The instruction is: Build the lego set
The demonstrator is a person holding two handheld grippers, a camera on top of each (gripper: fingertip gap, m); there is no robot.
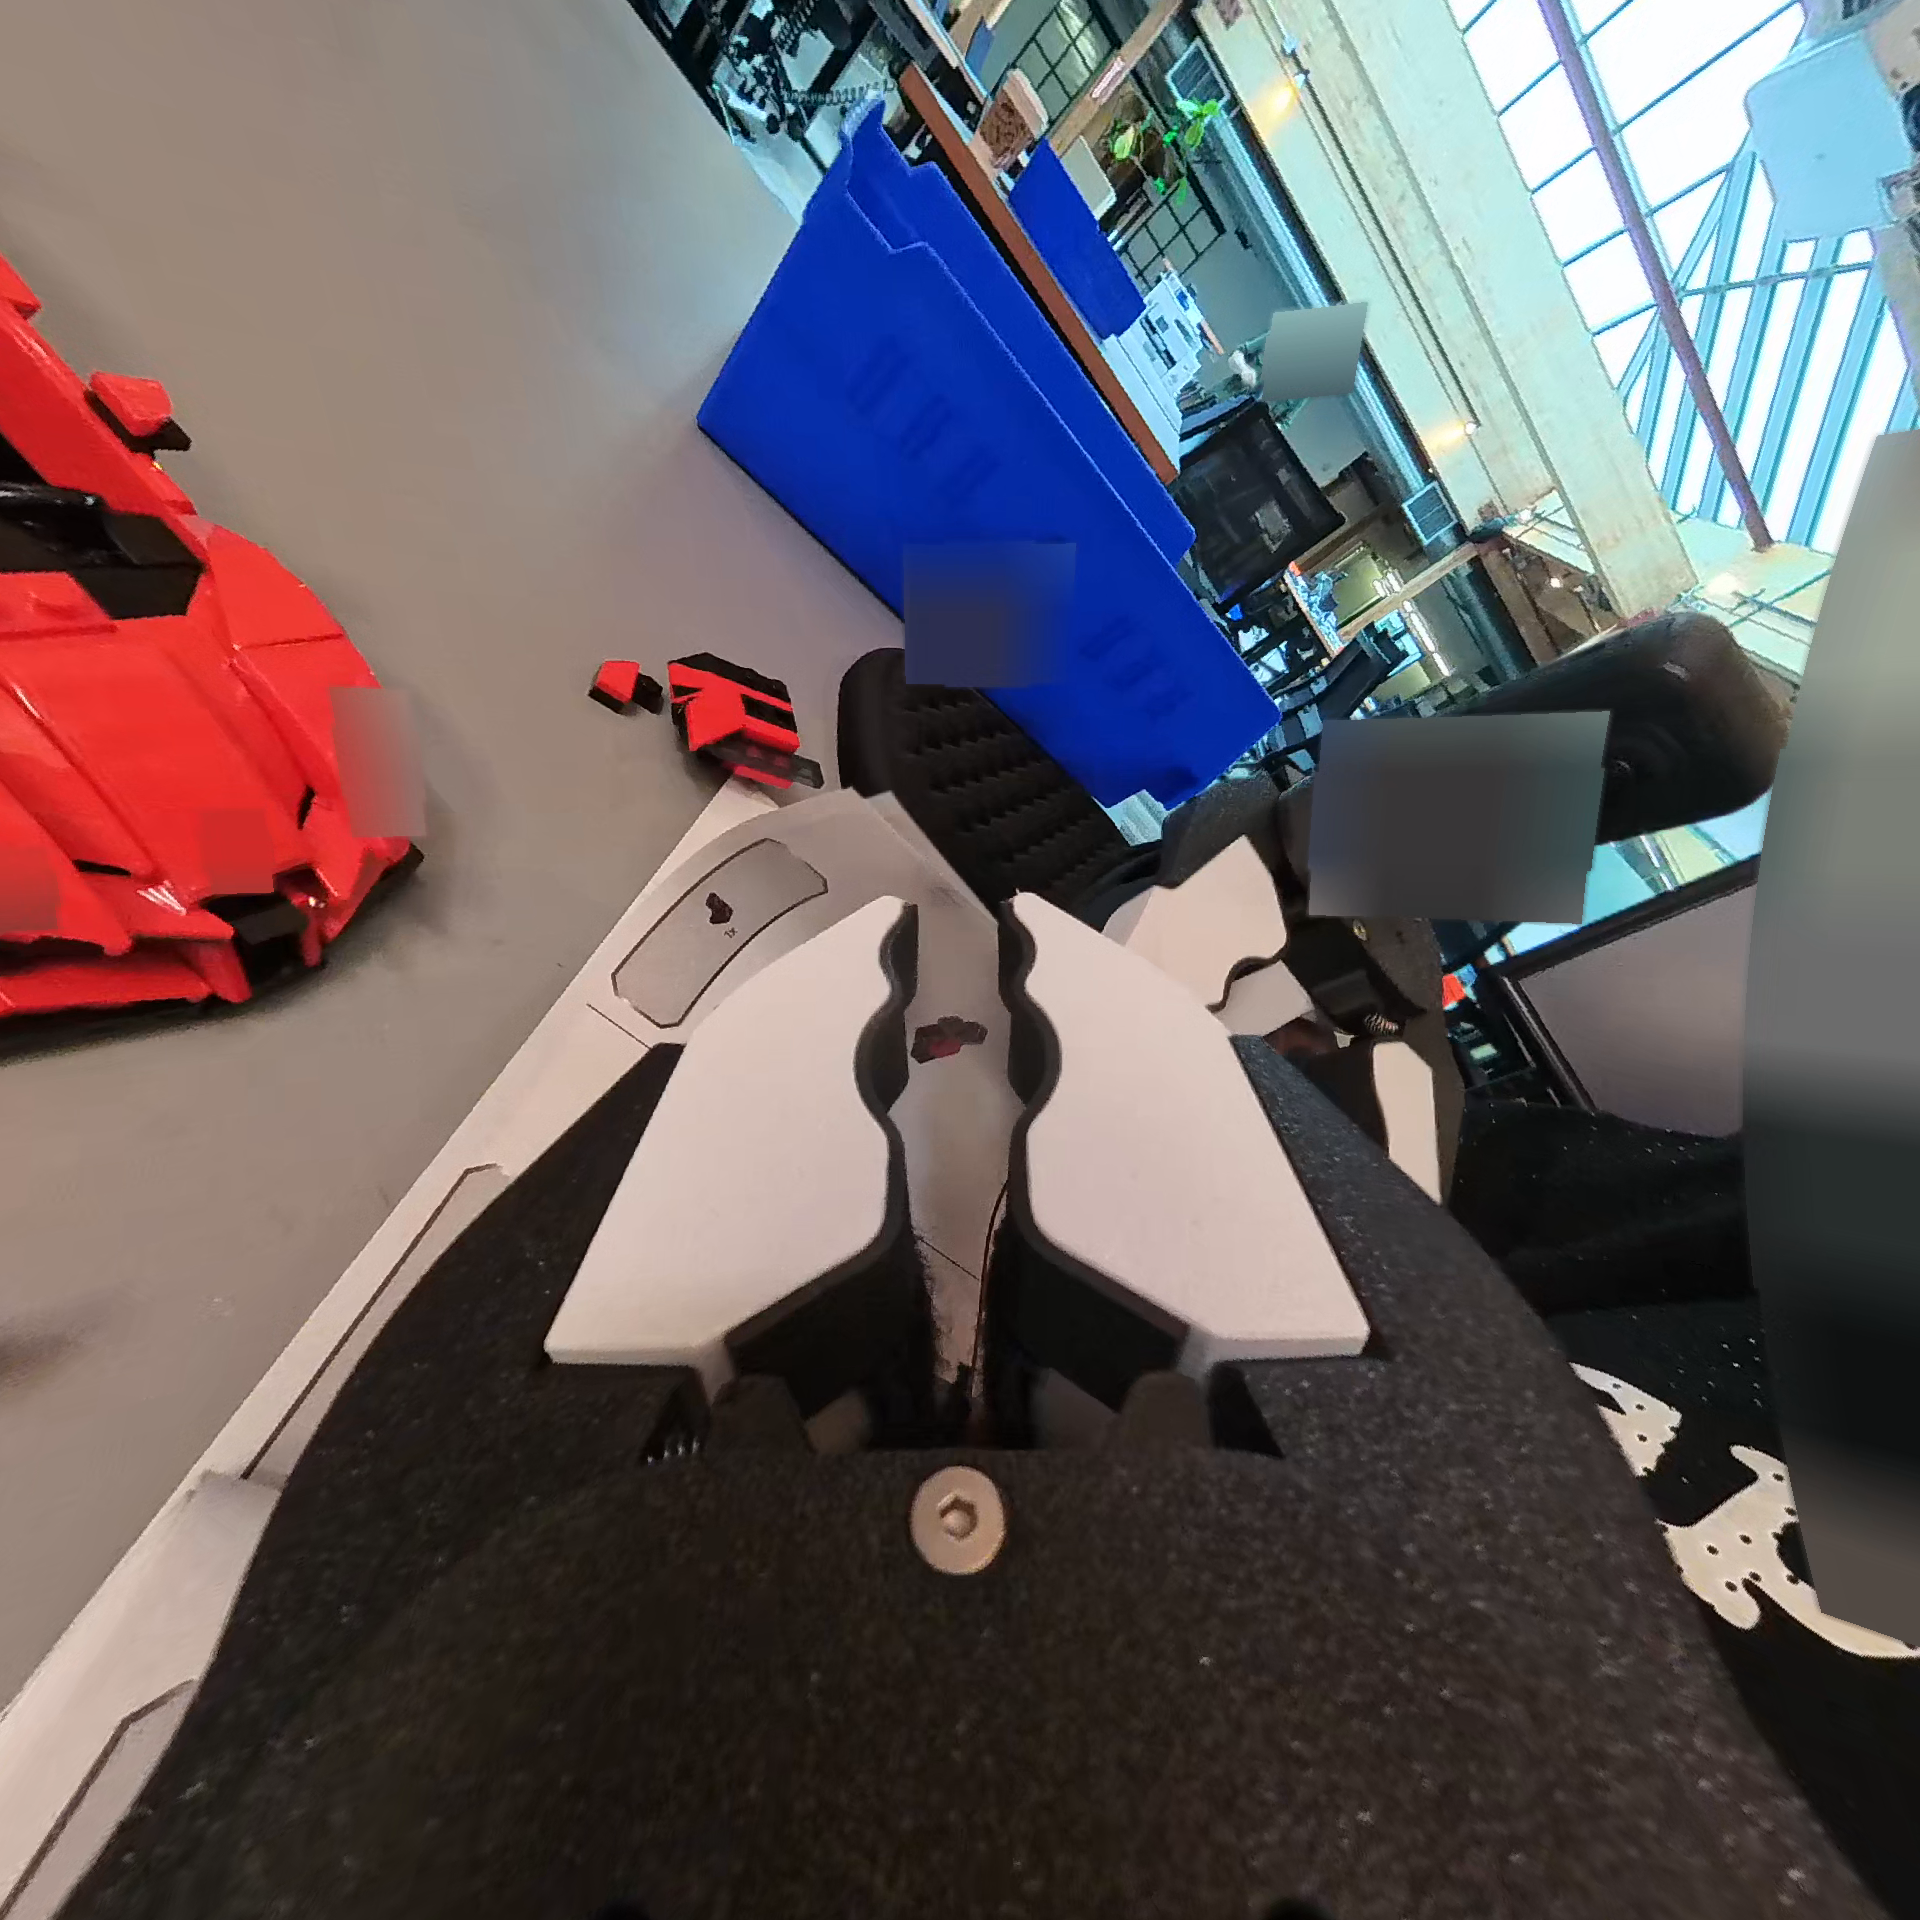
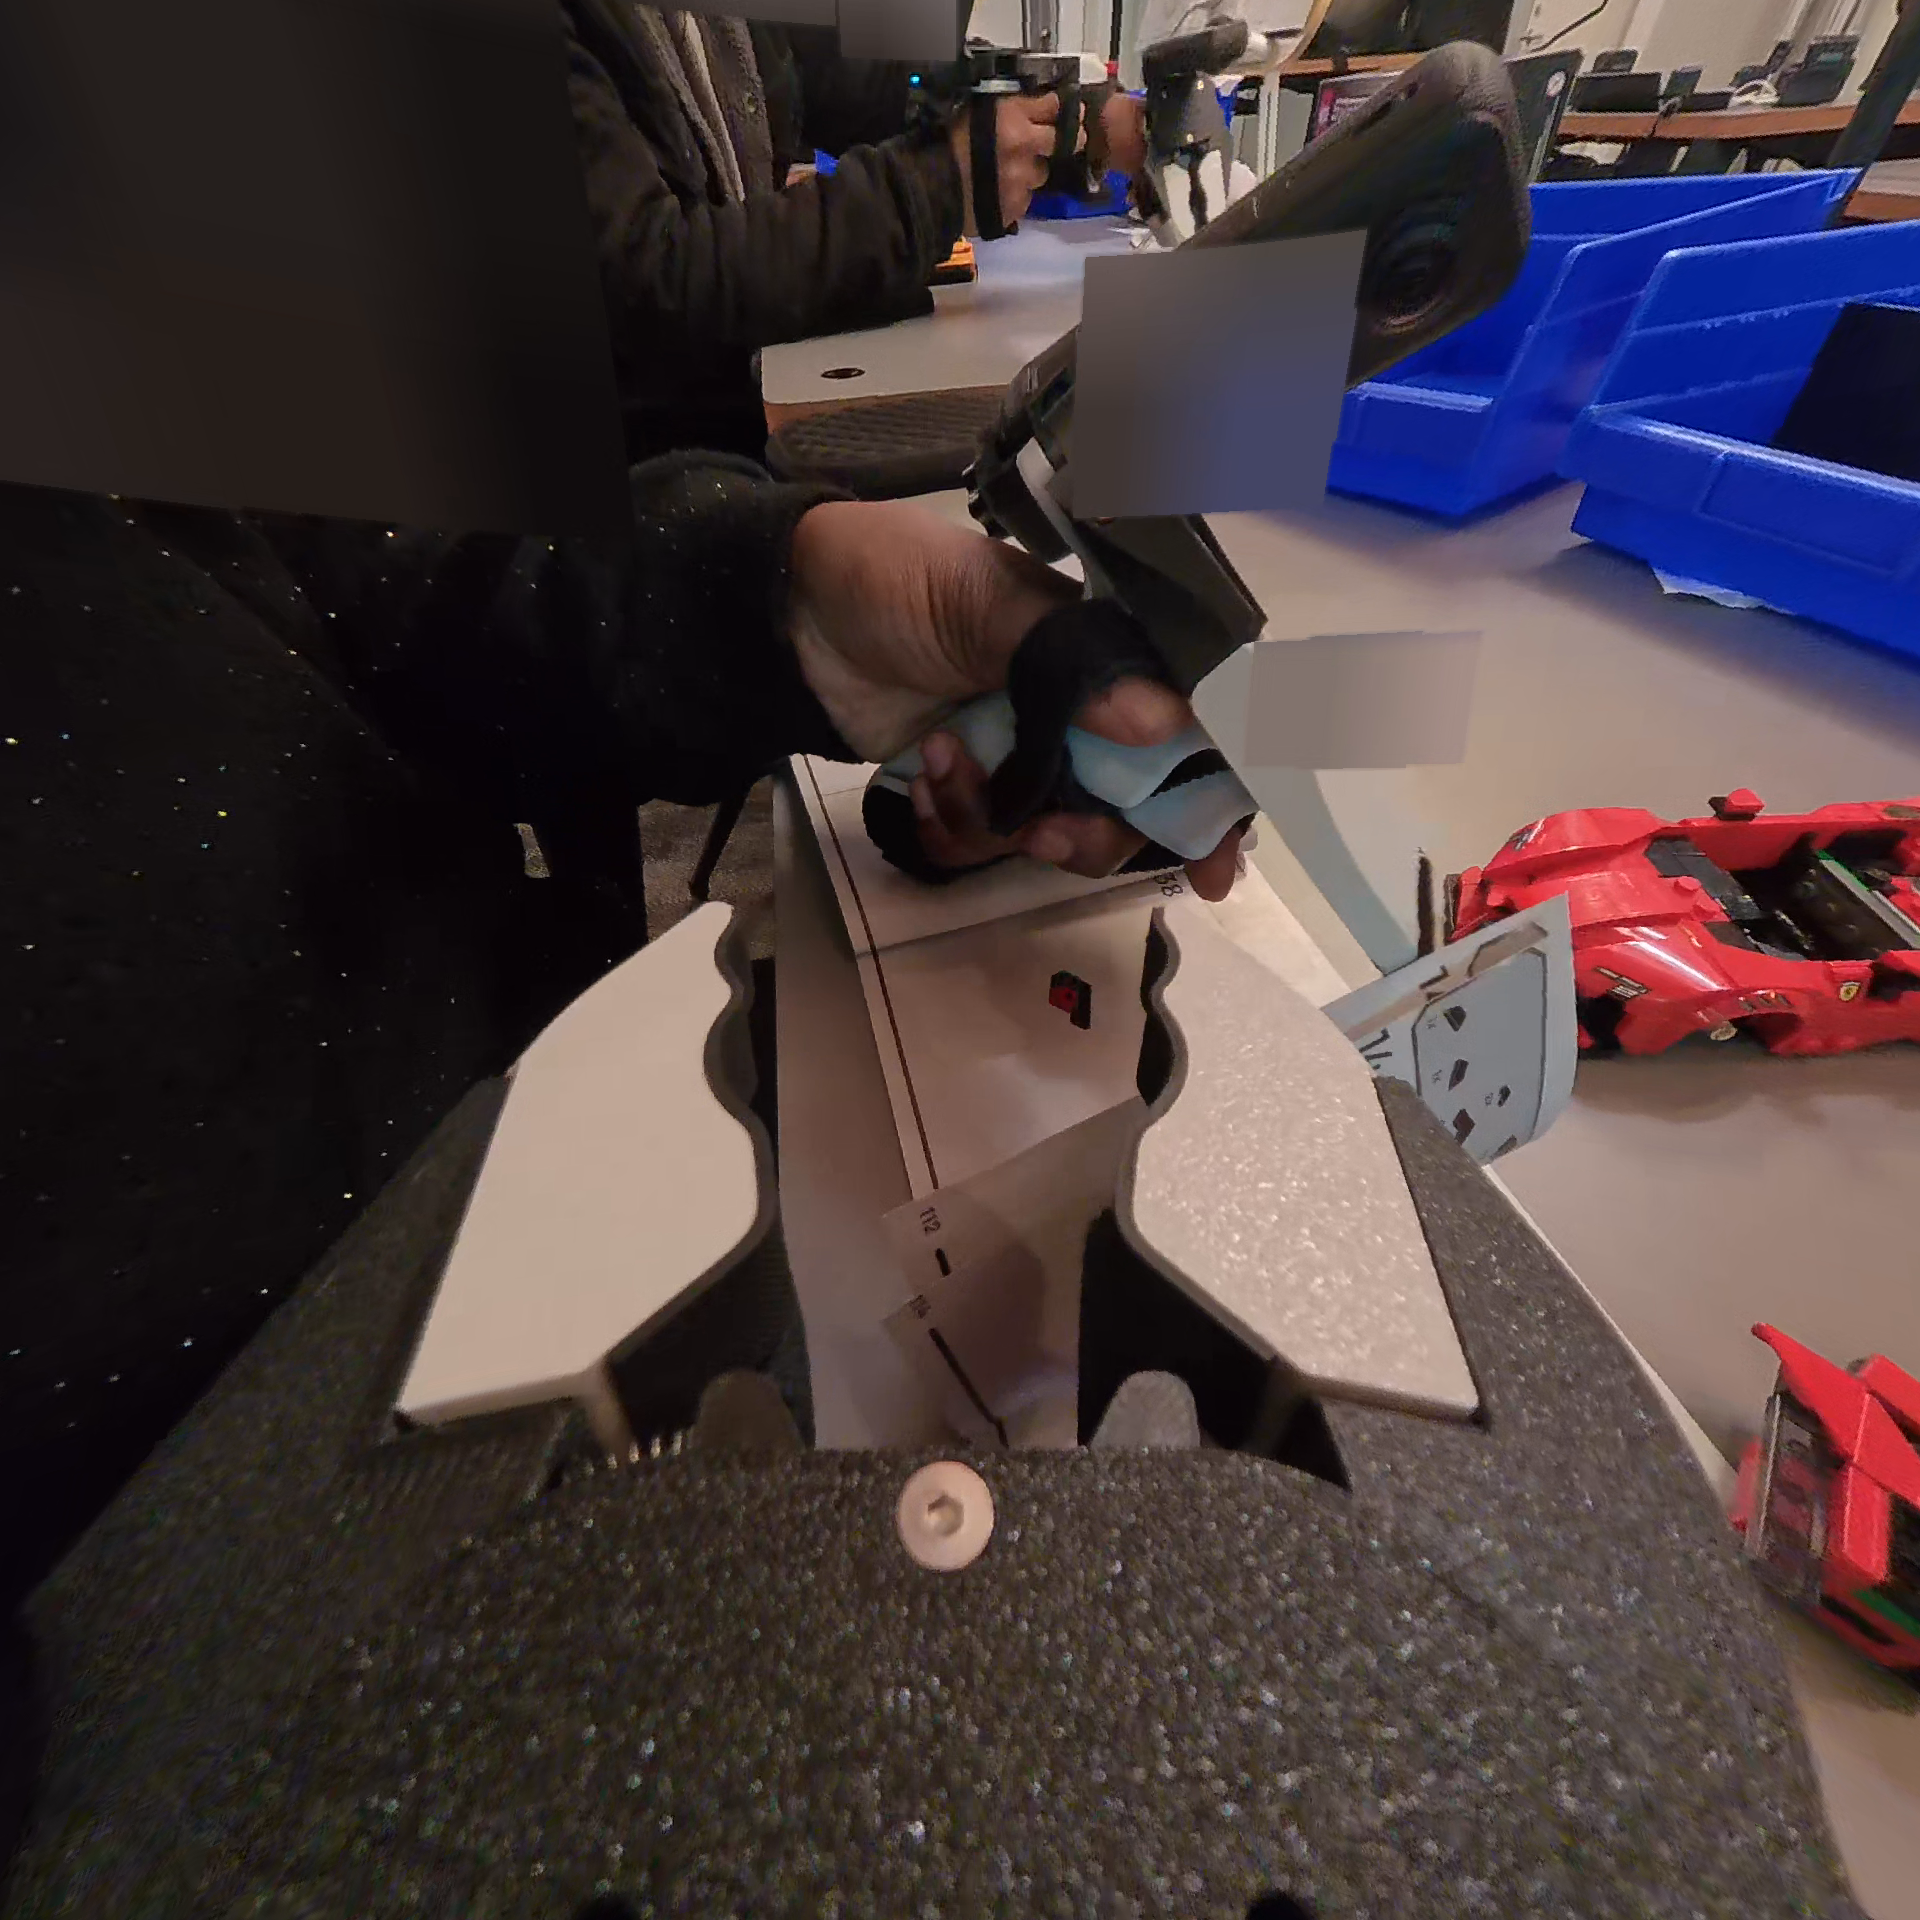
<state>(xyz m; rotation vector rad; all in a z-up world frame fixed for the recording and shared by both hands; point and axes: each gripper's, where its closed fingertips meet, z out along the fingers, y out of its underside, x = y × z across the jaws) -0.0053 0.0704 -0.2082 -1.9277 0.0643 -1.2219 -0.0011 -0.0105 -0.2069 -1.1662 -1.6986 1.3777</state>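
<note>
right wrist view shows the right gripper (image 2: 951, 1039) with jaws apart over the instruction booklet (image 2: 997, 1049), gripping nothing; a curled page (image 2: 1475, 1029) could get creased if they shut. left gripper (image 1: 956, 997), fingers nearly together and empty, is tilted over the same booklet, the person's hand (image 2: 935, 644) wrapping its handle. loose red pieces (image 1: 727, 707) and the red lego car (image 1: 156, 727) lie farther out, easily knocked.

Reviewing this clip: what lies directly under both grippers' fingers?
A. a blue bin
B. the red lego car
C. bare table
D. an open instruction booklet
D: pages of the instruction booklet show between the fingers in both wrist views, while the red lego car and blue bin sit off to the side on the table.
</note>
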